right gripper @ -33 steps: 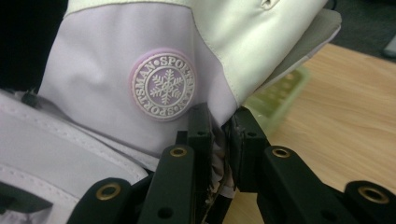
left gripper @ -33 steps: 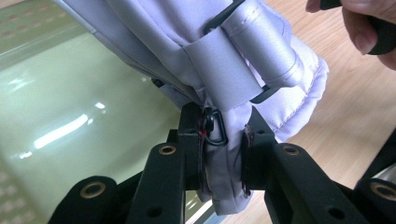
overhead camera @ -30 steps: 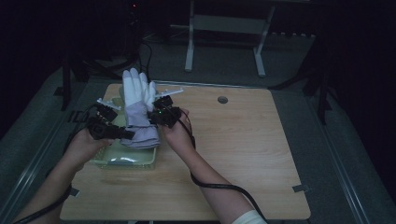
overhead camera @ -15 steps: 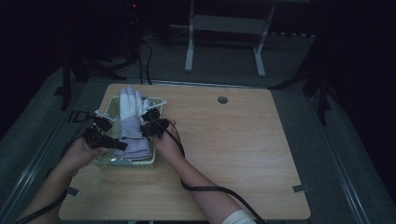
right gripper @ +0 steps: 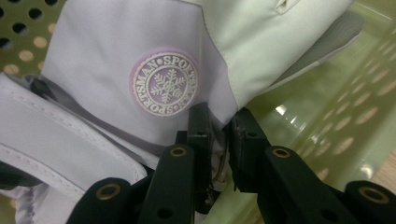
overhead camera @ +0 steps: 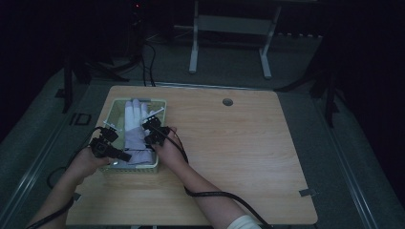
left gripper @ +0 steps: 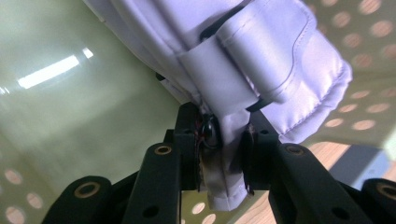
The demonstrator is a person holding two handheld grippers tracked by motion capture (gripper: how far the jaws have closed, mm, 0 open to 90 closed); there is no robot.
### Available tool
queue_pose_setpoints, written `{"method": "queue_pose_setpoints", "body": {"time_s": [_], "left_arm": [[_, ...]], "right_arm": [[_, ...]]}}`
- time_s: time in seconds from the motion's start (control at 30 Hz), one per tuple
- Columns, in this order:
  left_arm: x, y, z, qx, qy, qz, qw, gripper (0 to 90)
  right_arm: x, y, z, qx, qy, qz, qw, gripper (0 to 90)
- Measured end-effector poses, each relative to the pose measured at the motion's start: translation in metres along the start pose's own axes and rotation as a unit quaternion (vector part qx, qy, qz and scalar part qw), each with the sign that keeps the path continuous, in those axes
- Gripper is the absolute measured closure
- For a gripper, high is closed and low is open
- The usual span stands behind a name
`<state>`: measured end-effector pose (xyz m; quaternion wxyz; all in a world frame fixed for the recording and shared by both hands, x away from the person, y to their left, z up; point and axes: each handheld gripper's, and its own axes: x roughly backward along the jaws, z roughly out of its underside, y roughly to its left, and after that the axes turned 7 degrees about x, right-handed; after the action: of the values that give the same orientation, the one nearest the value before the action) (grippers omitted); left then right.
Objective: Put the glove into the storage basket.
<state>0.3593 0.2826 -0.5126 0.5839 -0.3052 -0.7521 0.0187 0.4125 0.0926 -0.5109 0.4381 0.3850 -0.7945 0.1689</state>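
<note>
Glove point(overhead camera: 135, 129), white with pale lilac panels, lies lengthwise inside the pale green perforated basket point(overhead camera: 160, 102), its finger end toward the far rim and its cuff toward the person. In the right gripper view a round lilac badge point(right gripper: 164, 82) with a snowflake and lettering sits on the glove's back, just above the fingertips.

The left gripper point(overhead camera: 106, 144) has its 2 black fingers point(left gripper: 187, 140) closed on a fold of the cuff fabric; in the left gripper view the cloth is pinched between them and hangs down past their pads, with a strap tab point(left gripper: 266, 51) and the padded cuff edge just beyond the tips. Green basket floor spreads to the left of these fingers, and perforated basket wall shows beyond the cuff on the right.

The right gripper point(overhead camera: 154, 131) also has its fingers point(right gripper: 198, 126) clamped on the glove, at the side edge below the badge, with a thin layer of fabric caught between the pads. Past those fingers, to the right, runs the glossy green basket floor and its dotted wall.

In the high view both grippers sit at the near half of the basket, the left one at the glove's near left corner and the right one against its right side, a hand behind each and a black cable point(overhead camera: 210, 195) trailing along the right forearm. The basket rests on the left part of the wooden counter point(overhead camera: 248, 157), which has a round hole point(overhead camera: 227, 101) near its far edge. Dark floor and metal stand legs point(overhead camera: 193, 43) lie beyond.
</note>
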Motion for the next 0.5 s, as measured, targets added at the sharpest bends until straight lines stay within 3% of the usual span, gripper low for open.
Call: {"method": "queue_pose_setpoints", "body": {"time_s": [0.17, 0.3, 0.37, 0.5], "left_arm": [[-0.002, 0.003, 0.002, 0.007, 0.003, 0.003, 1.0000, 68.4], [-0.003, 0.002, 0.002, 0.009, 0.007, -0.014, 0.9998, 61.5], [0.001, -0.002, 0.003, 0.001, -0.007, -0.039, 0.9992, 56.5], [0.012, -0.005, 0.004, 0.000, -0.039, -0.045, 0.9982, 42.1]], "right_arm": [[-0.002, 0.003, -0.004, 0.011, 0.023, 0.003, 0.9997, 74.8], [-0.003, 0.004, -0.006, 0.026, 0.027, 0.011, 0.9993, 66.7], [-0.003, 0.006, -0.008, 0.032, 0.026, 0.014, 0.9990, 58.7], [0.003, 0.007, -0.011, 0.041, 0.001, 0.023, 0.9989, 40.0]]}}
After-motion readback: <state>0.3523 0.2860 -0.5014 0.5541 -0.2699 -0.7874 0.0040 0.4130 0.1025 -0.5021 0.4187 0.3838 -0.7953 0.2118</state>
